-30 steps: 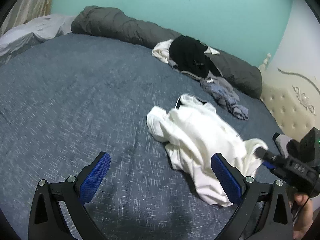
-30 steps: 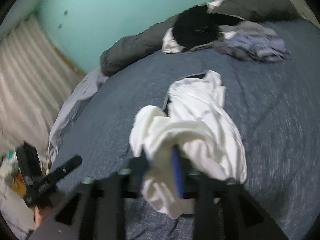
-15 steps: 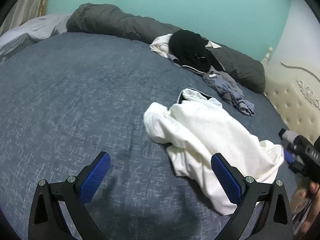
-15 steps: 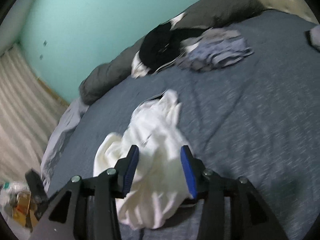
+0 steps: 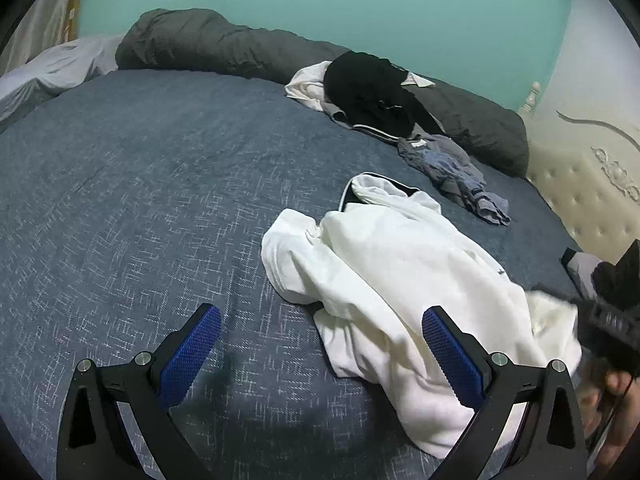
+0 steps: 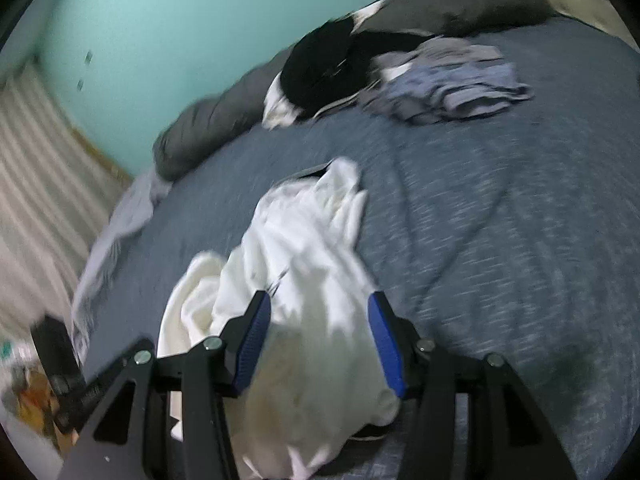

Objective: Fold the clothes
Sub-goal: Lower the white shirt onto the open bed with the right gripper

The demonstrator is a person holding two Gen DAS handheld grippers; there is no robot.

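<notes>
A home bedroom

A bed (image 5: pixel 140 184) in blue-grey bedding is filling the room, with a tufted headboard (image 5: pixel 592 200), rolled duvet (image 5: pixel 224 48), teal wall (image 5: pixel 320 4) and scattered clothes (image 5: pixel 452 168) lying about.

Blue-grey bed (image 5: pixel 160 200) bears white garment (image 5: pixel 400 280), clothes pile (image 5: pixel 372 92)

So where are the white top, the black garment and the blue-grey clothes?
white top (image 5: pixel 404 268), left wrist view, crumpled middle
black garment (image 5: pixel 366 82), left wrist view, its top
blue-grey clothes (image 6: pixel 452 84), right wrist view, pile's middle
</notes>
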